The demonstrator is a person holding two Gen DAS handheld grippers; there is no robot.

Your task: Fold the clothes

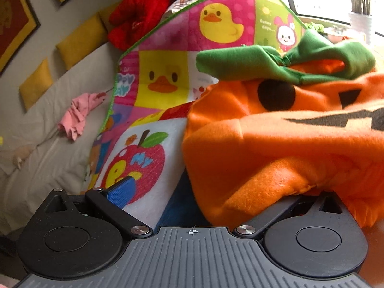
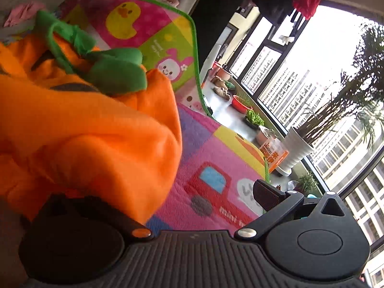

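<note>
Orange pumpkin costume [image 1: 276, 148] draped over both spread hand-held grippers, patchwork mat [image 1: 156, 76] beneath

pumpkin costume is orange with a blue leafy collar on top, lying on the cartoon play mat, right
Not quite. The pumpkin costume is orange and does lie on the cartoon play mat, but its leafy collar is green, not blue. The left wrist view shows it plainly, and the right wrist view agrees.
</note>
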